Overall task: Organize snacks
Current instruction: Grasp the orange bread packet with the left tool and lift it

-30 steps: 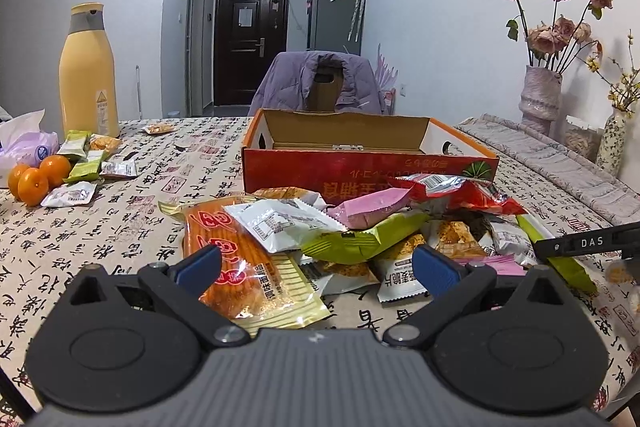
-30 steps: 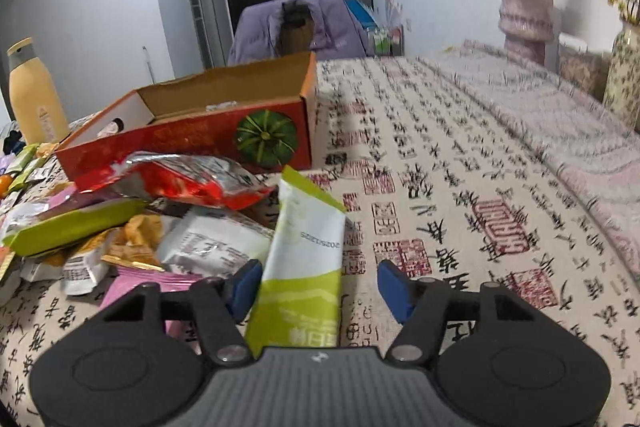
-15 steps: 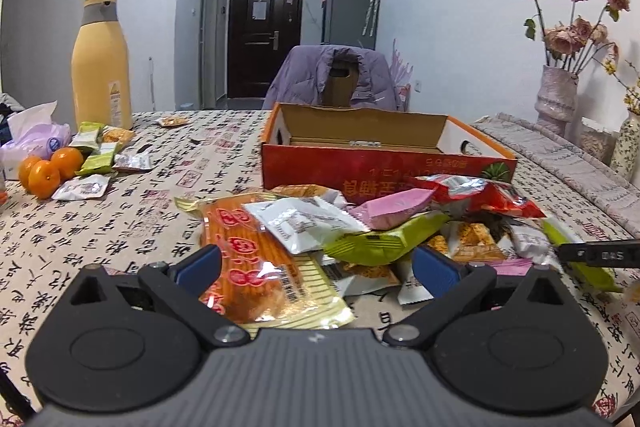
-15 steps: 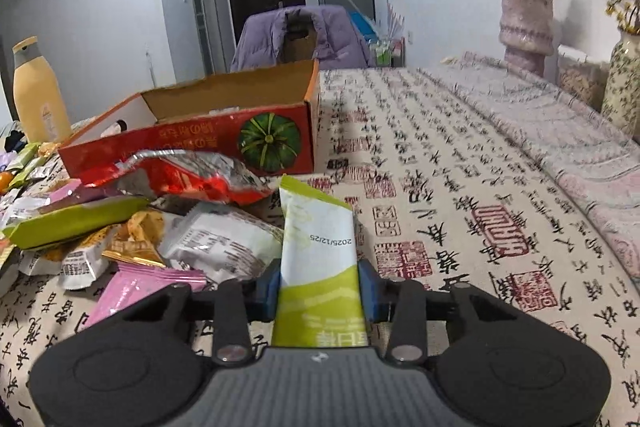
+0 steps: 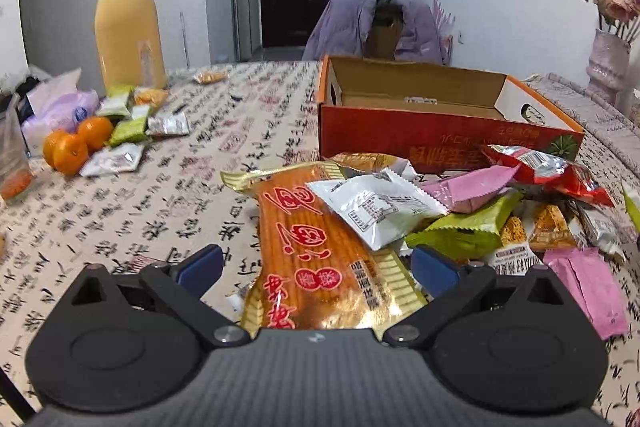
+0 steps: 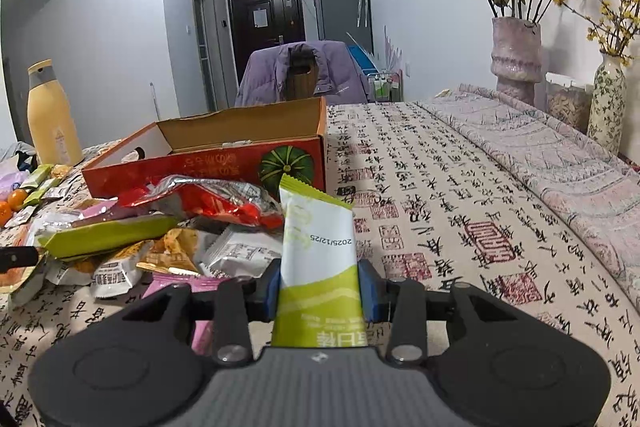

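My right gripper (image 6: 319,287) is shut on a white and green snack stick (image 6: 318,247), which stands up off the cloth in front of the snack pile (image 6: 168,247). My left gripper (image 5: 316,267) is open, its blue pads apart on either side of a big orange and gold packet (image 5: 316,259) that lies flat on the table; the pads do not press it. On that packet rests a white packet (image 5: 376,207), with pink, green and red wrappers beside it. Behind the pile sits an open orange cardboard box (image 5: 436,131), also seen as the box (image 6: 216,155) in the right wrist view.
A tall yellow bottle (image 5: 128,27) stands at the back left, with oranges (image 5: 76,147) and small green and silver packets (image 5: 132,127) near it. Flower vases (image 6: 516,59) line the right edge. A chair with a purple jacket (image 5: 380,27) stands behind the table.
The right gripper closed on the white and green stick and lifted it upright. The left gripper moved forward and left, so the orange packet now lies between its open pads.
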Available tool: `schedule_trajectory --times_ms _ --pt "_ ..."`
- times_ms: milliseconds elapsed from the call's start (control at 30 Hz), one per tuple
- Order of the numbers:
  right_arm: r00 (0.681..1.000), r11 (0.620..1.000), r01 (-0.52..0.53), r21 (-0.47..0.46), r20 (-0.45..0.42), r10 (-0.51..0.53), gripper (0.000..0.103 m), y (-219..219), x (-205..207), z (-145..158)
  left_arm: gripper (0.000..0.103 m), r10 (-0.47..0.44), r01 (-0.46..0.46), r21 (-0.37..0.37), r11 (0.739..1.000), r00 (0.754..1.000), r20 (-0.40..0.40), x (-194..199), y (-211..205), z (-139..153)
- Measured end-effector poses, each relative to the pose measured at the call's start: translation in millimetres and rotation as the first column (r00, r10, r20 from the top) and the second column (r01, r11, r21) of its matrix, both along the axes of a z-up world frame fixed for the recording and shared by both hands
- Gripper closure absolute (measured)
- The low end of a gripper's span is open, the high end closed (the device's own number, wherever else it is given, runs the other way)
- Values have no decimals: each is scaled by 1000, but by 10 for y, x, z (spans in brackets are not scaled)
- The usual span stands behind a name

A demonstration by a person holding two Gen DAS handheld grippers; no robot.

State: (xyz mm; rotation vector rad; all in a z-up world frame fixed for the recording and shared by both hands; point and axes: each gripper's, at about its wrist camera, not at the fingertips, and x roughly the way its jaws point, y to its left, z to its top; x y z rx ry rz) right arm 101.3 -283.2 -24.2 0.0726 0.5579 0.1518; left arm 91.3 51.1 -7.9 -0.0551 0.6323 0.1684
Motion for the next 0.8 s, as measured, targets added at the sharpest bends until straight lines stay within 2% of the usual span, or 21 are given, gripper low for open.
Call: schedule_trajectory --times_ms 167,233,333,567,733,800 --pt "1000 1000 -3 1 -9 3 65 34 -2 -34 12 12 -13 -37 999 999 -40 167 48 -45" --pt "1000 1000 -4 2 -12 4 65 39 6 -45 26 10 -13 -41 999 999 -52 201 39 -47" --pt "1000 1000 -8 3 -17 8 65 55 5 -64 33 14 -16 -53 998 998 -55 207 58 -66" --pt "1000 1000 -19 11 -20 19 65 95 -35 -84 42 7 -8 -79 997 1000 -19 15 134 -61" --pt "1000 1000 -23 16 -3 23 65 98 -111 -48 53 -4 6 -100 995 1000 21 -161 192 -36" --pt "1000 1000 -25 16 3 25 65 101 -140 -32 53 -7 11 -95 995 999 41 -237 195 -10"
